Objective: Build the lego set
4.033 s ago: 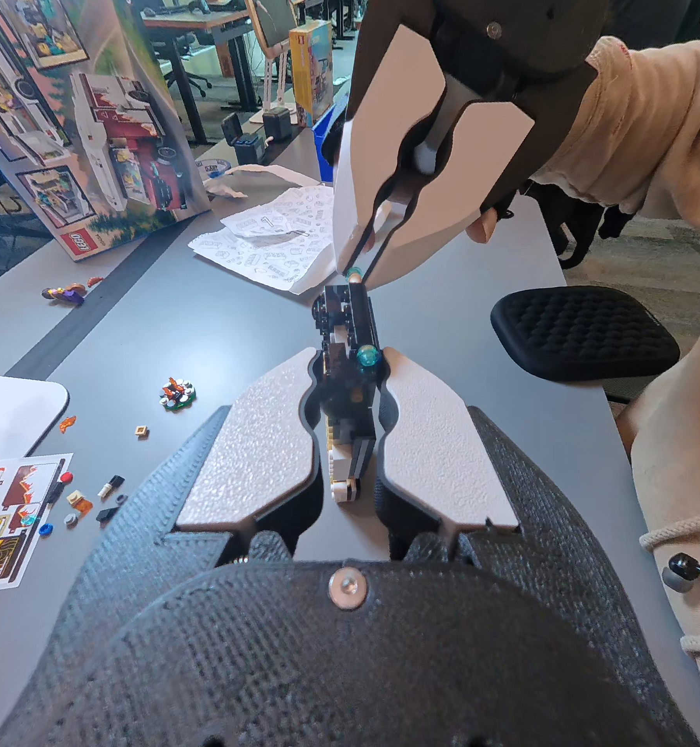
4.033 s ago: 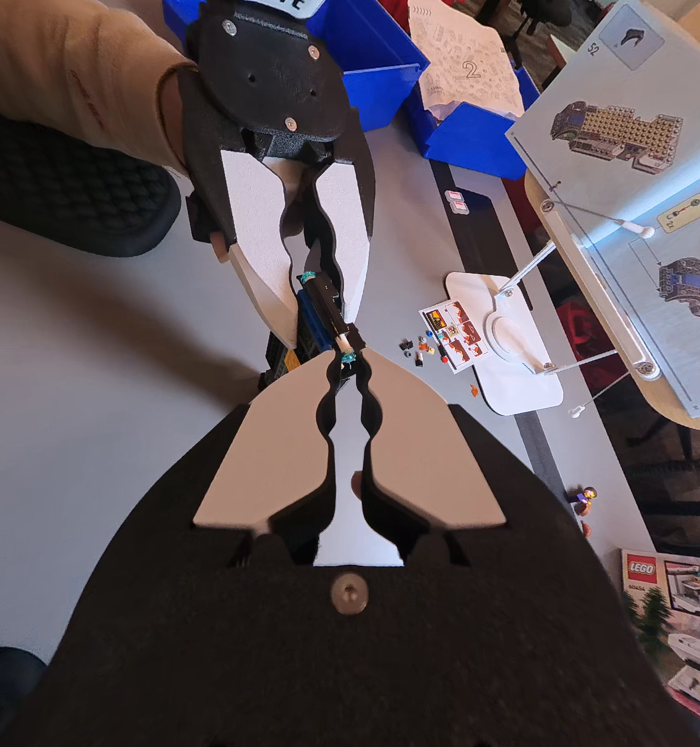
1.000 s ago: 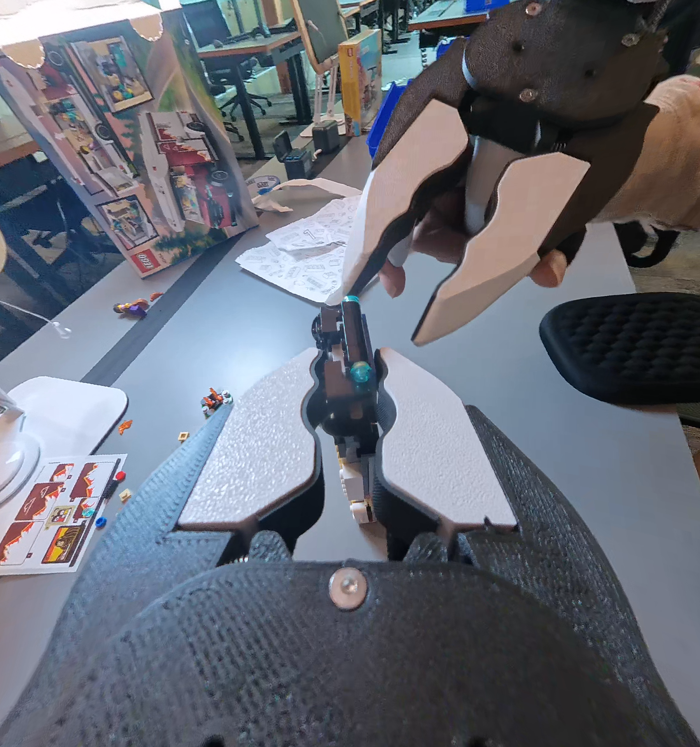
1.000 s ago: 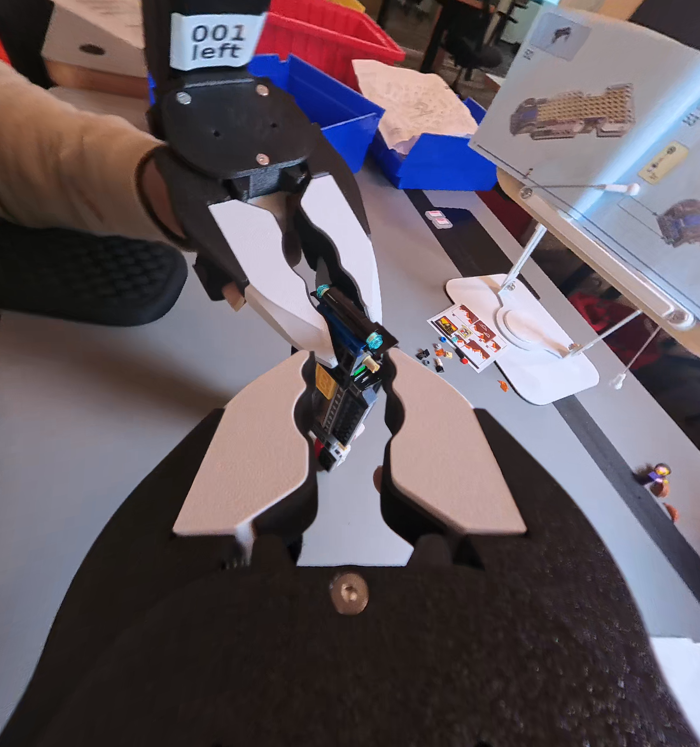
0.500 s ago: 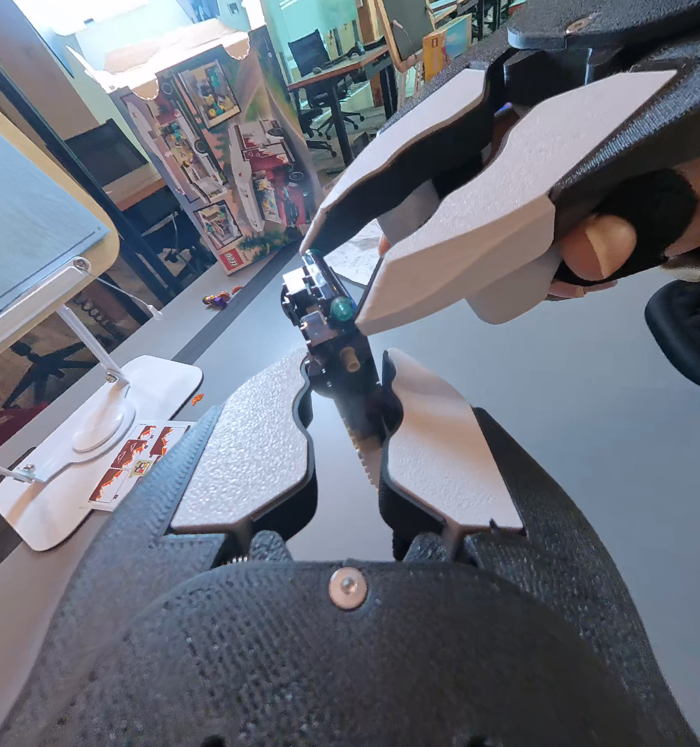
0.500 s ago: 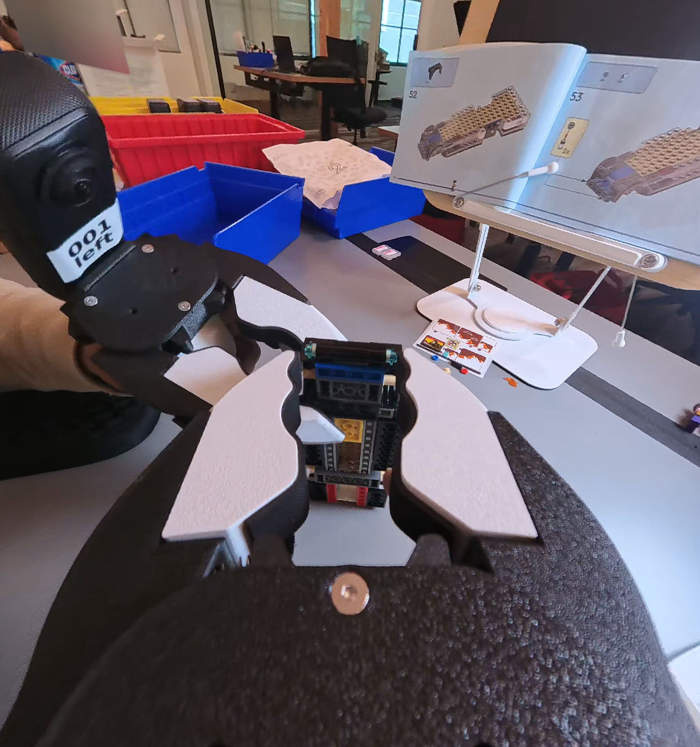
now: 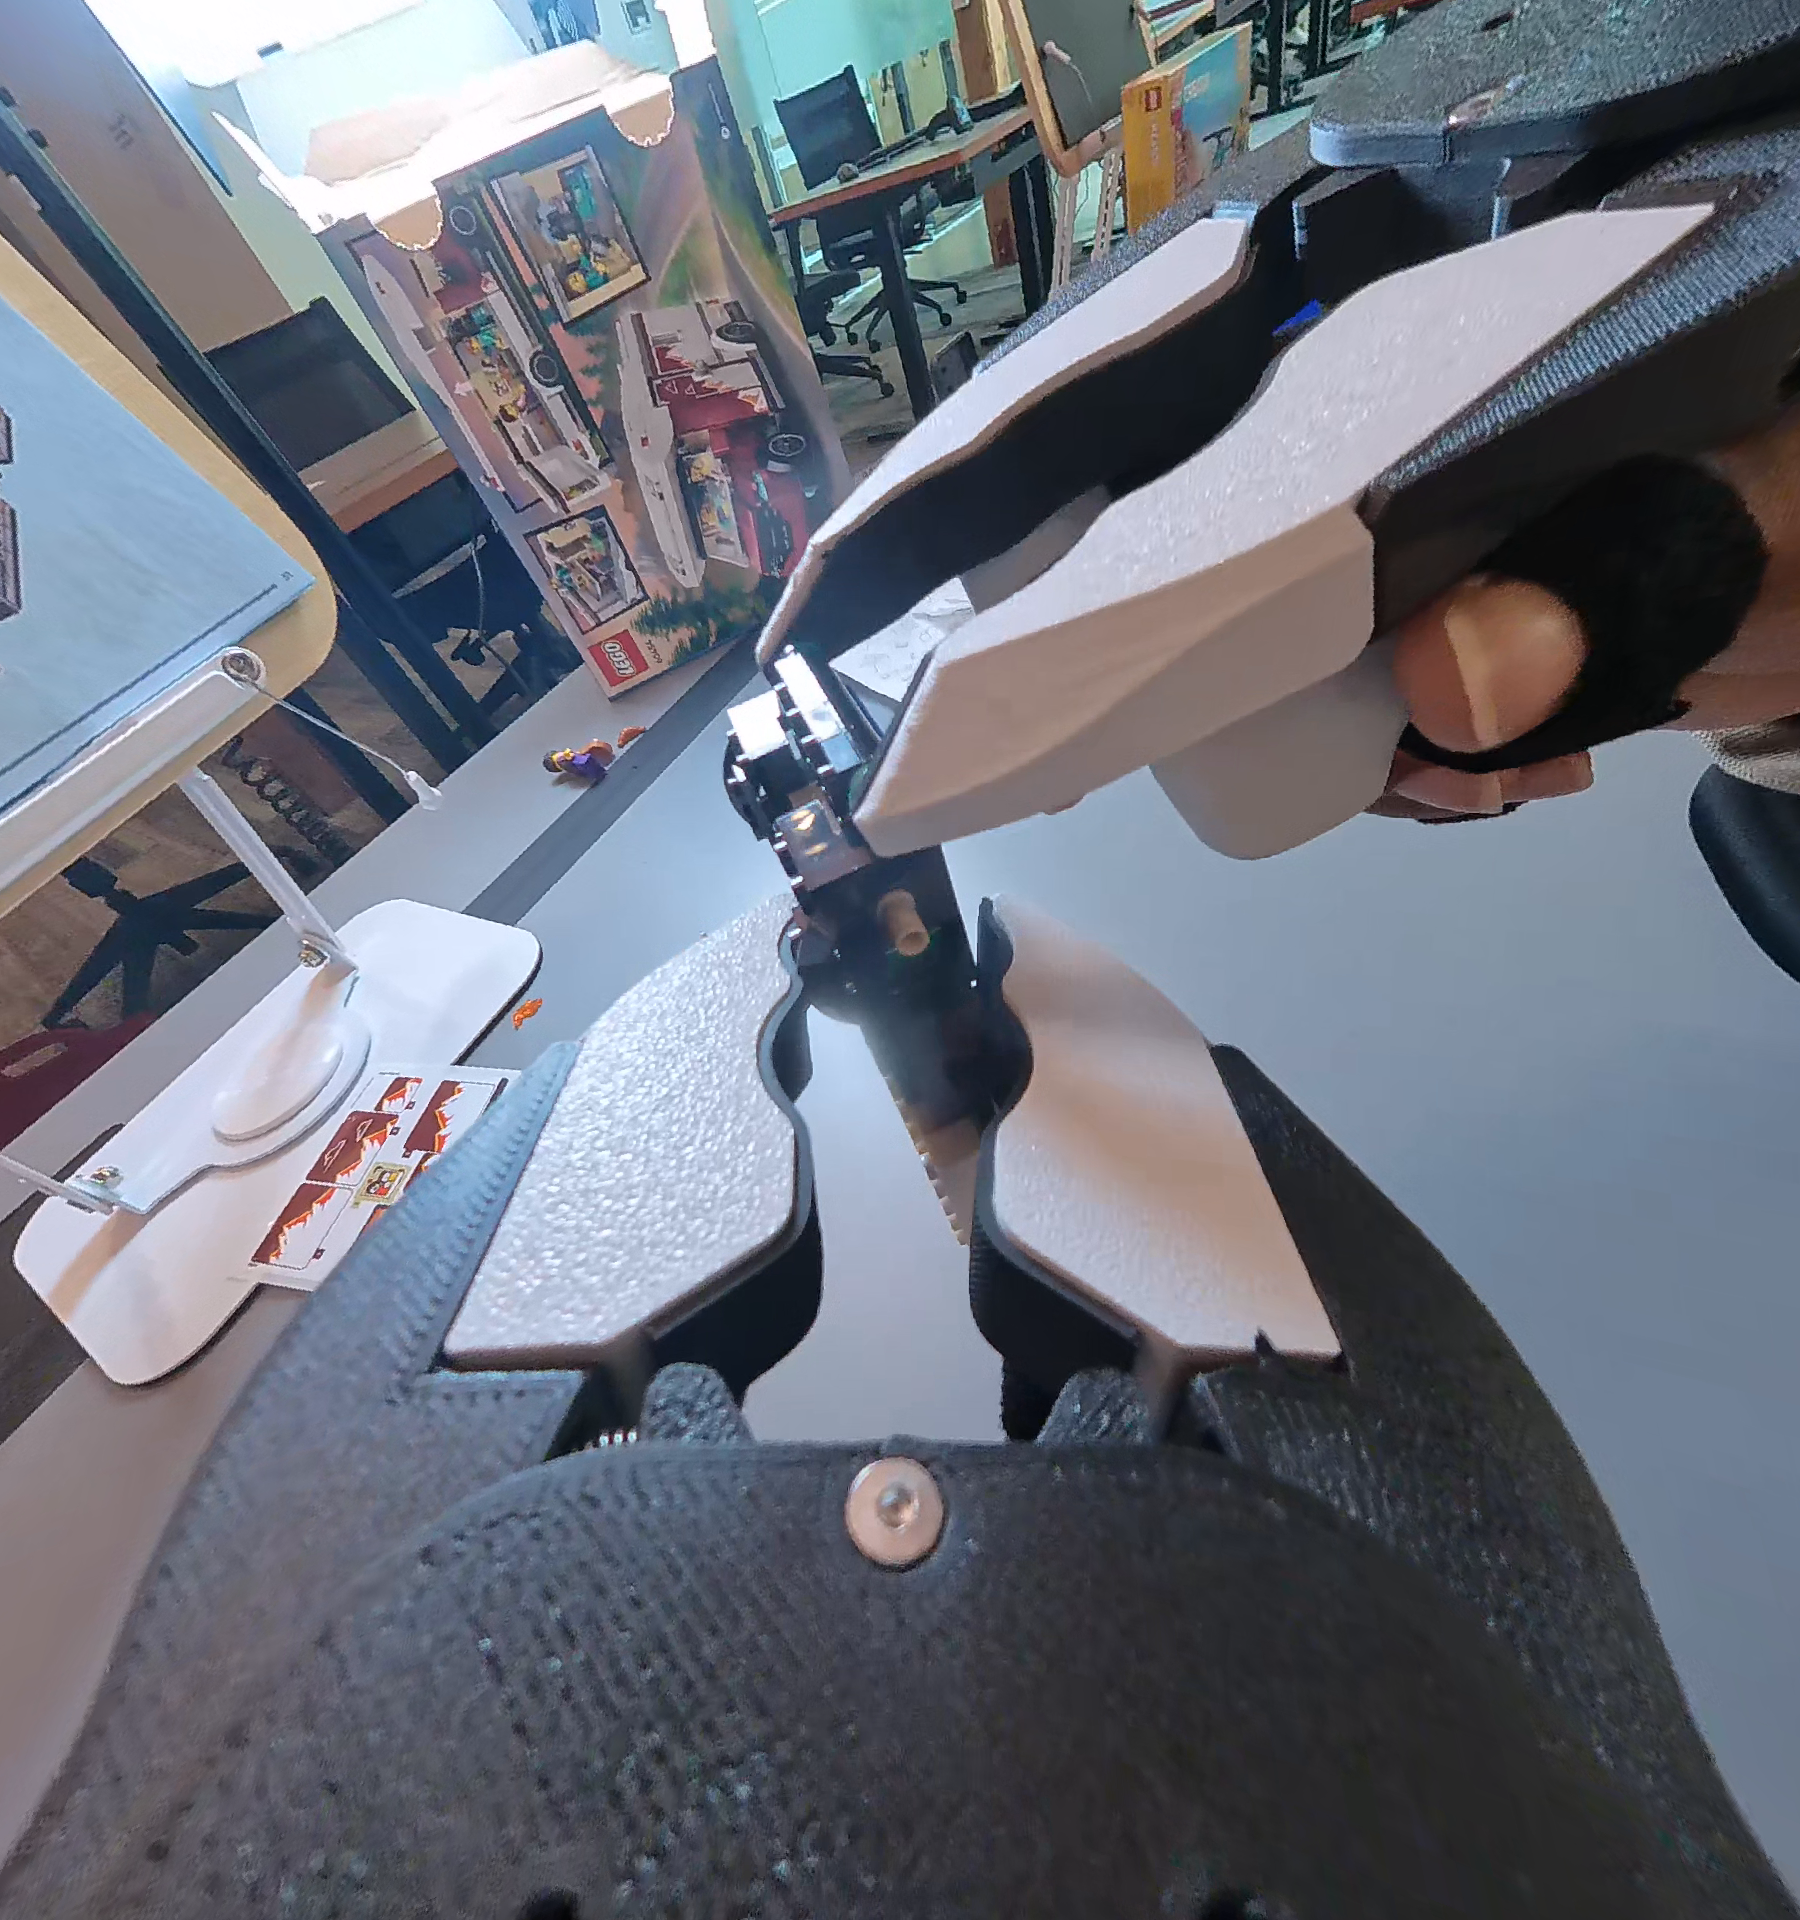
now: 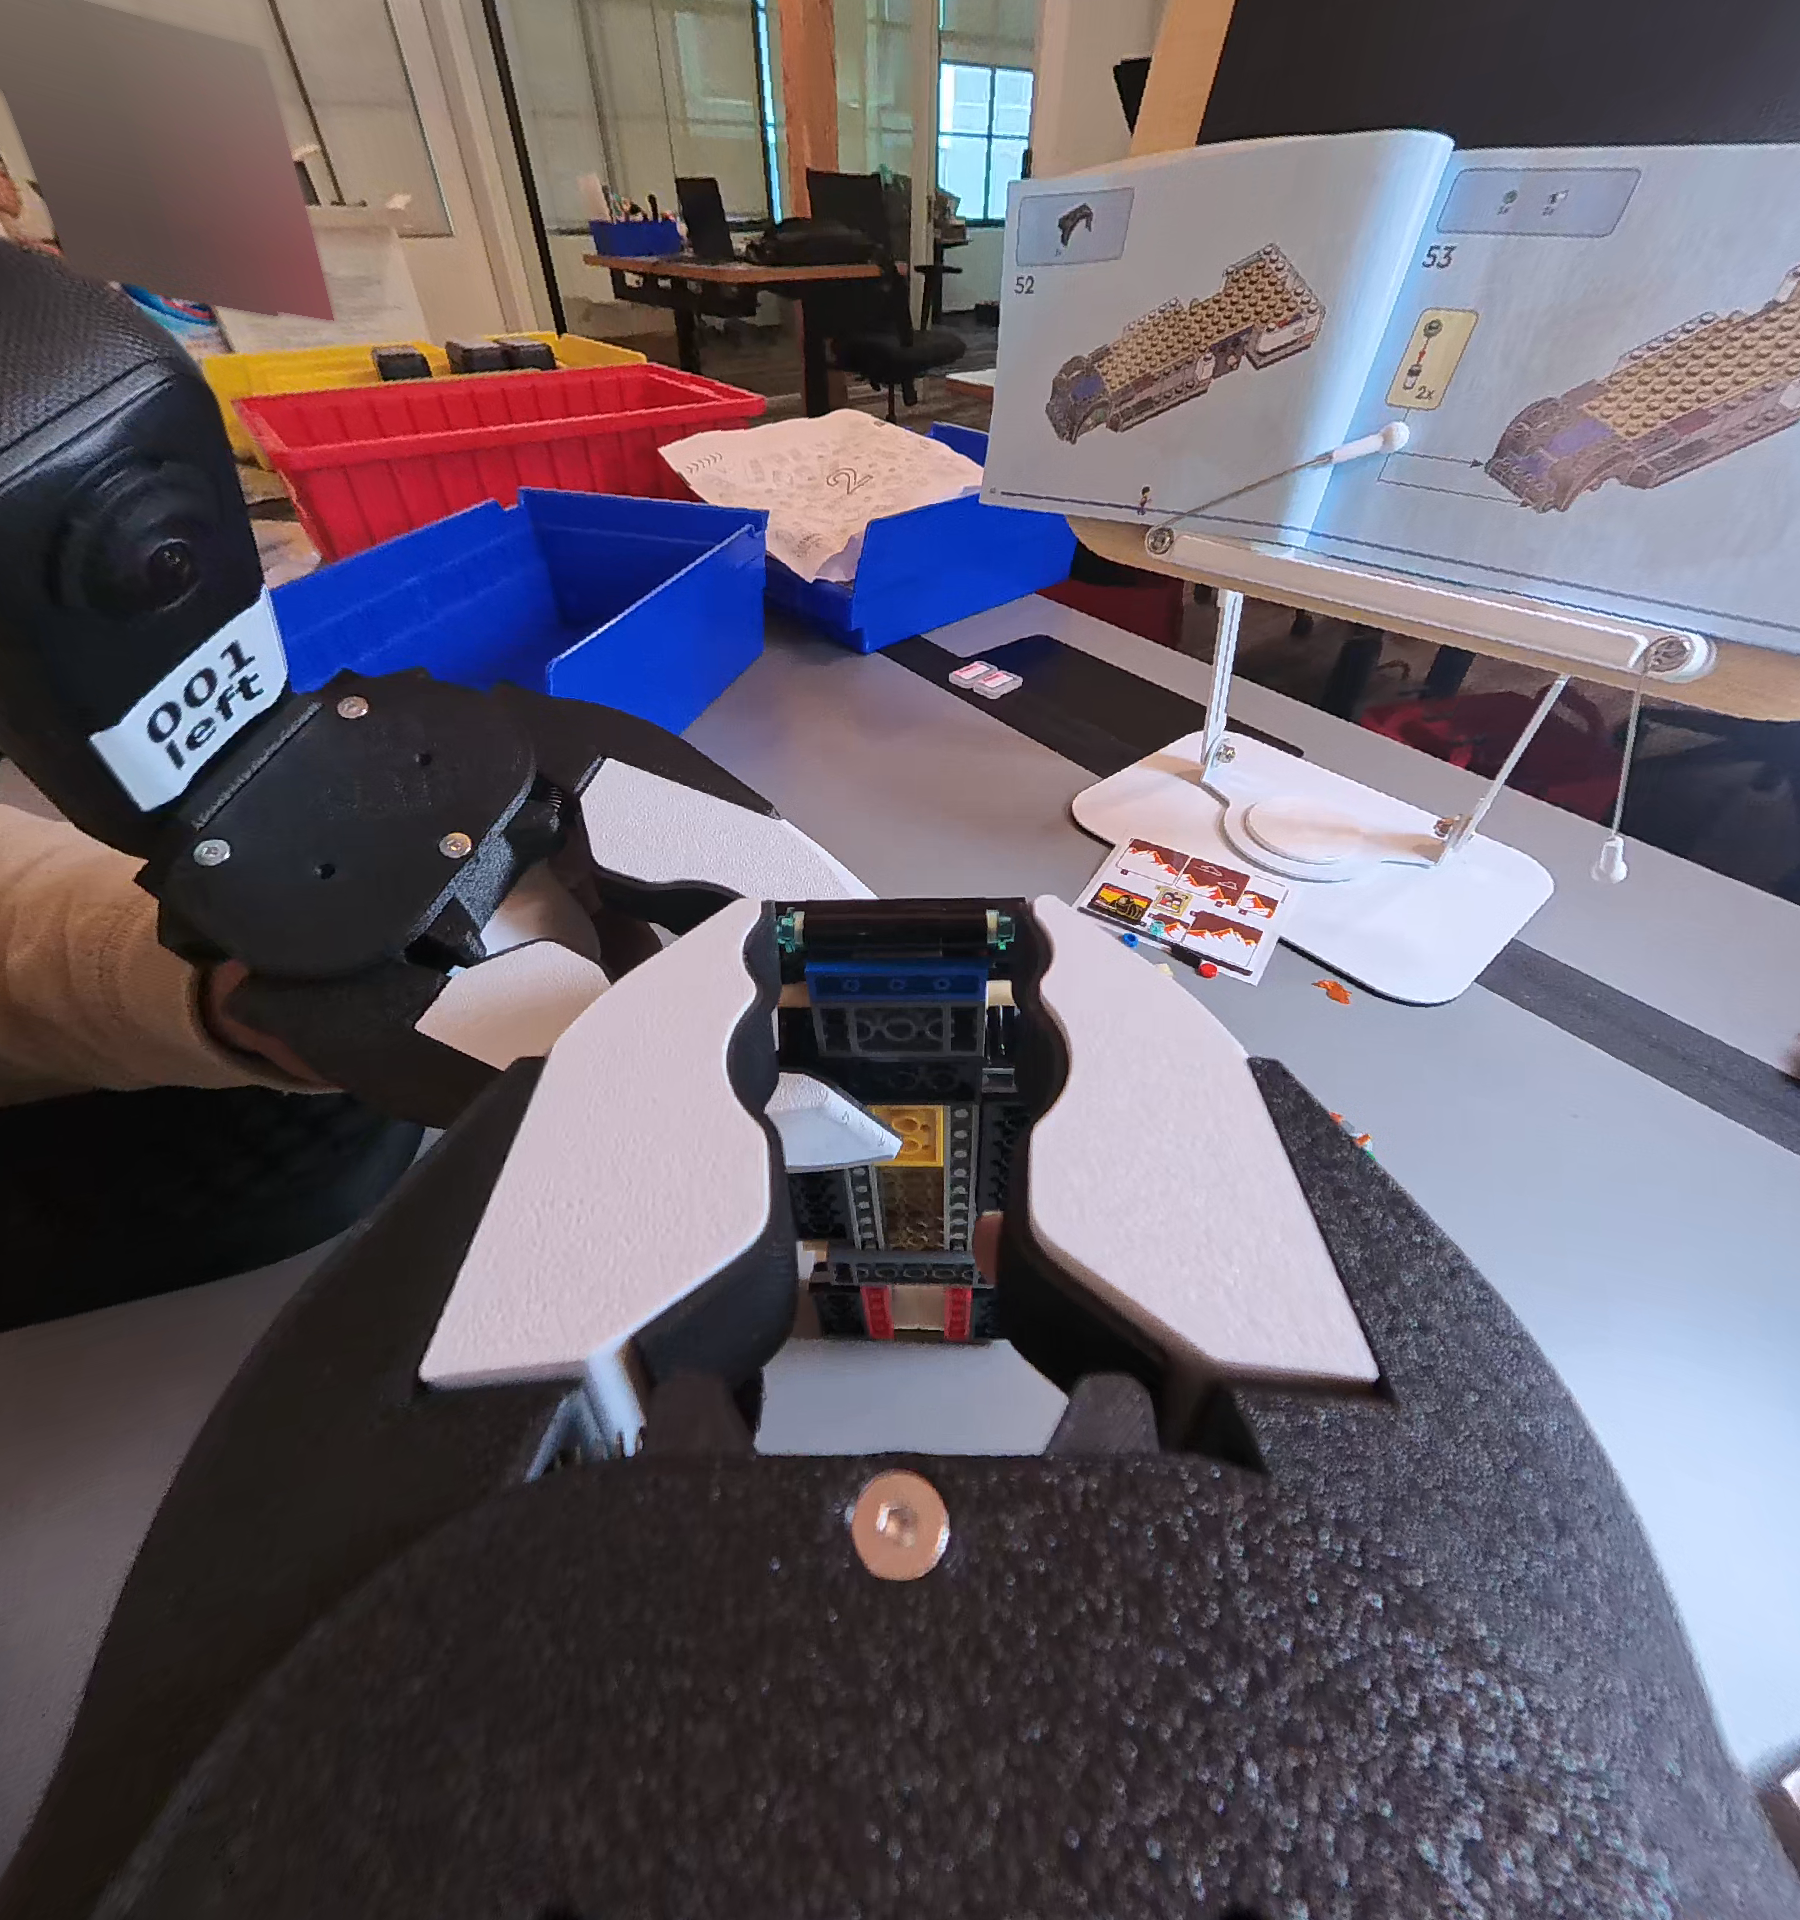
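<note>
Left claw: left gripper (image 7: 891,940) pinches the dark brick model (image 7: 880,966) between its white pads, lower end of the model deep in the jaws, model raised off the grey table (image 7: 1447,1039).
Right claw: right gripper (image 8: 901,920) closed across the width of the same model (image 8: 901,1101); both fingers (image 8: 1135,1122) bear on its sides, teal-tipped black bar at the fingertips.
Model: black mostly, blue plate near the top, yellow piece mid-body, red and white at the near end, tan peg on one side. Held by both grippers at once, above the table.
Hands: a hand (image 7: 1478,686) in a pale sleeve grips the right tool, seen from the left wrist view.
Near table: sticker sheet (image 8: 1182,909) beside the white stand base (image 8: 1395,894); small loose bricks (image 8: 1202,968) at the sheet's edge.
Mid table: open booklet (image 8: 1395,343) propped on the stand; minifigure (image 7: 579,758) lying on the table.
Far: blue bins (image 8: 584,592), one holding a crumpled paper bag (image 8: 834,478); red bin (image 8: 491,436) behind, yellow bin (image 8: 252,374) behind that; printed set box (image 7: 605,416) standing at the table's far edge.
</note>
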The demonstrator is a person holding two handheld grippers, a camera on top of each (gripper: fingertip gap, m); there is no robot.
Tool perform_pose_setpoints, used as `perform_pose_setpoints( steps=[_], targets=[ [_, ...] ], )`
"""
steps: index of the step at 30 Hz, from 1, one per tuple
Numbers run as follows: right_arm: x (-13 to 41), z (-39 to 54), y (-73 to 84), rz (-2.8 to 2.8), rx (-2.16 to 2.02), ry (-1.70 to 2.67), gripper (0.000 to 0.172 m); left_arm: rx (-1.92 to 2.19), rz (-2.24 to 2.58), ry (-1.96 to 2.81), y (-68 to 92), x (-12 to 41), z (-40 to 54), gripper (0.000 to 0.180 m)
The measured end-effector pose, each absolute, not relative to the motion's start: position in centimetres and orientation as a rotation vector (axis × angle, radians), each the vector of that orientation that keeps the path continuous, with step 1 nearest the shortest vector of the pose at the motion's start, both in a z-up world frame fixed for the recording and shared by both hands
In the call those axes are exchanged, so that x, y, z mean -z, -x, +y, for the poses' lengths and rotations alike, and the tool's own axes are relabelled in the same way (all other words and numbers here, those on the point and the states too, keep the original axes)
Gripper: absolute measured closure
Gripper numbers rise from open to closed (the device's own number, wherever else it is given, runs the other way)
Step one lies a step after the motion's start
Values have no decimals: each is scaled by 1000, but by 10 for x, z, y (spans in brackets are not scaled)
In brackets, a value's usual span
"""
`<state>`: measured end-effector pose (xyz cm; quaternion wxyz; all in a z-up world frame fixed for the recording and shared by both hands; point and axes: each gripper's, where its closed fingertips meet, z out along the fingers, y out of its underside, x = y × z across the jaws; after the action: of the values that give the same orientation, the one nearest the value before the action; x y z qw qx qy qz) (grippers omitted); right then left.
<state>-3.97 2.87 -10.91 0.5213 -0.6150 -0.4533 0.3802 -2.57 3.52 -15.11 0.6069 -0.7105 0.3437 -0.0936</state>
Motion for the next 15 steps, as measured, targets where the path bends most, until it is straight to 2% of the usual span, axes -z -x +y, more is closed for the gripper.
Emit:
perform_pose_setpoints(
  steps=[15],
  targets=[
    [110,31,43,-1049,-910,1442,129,240,799,1654,27,151,37,152]
  ],
)
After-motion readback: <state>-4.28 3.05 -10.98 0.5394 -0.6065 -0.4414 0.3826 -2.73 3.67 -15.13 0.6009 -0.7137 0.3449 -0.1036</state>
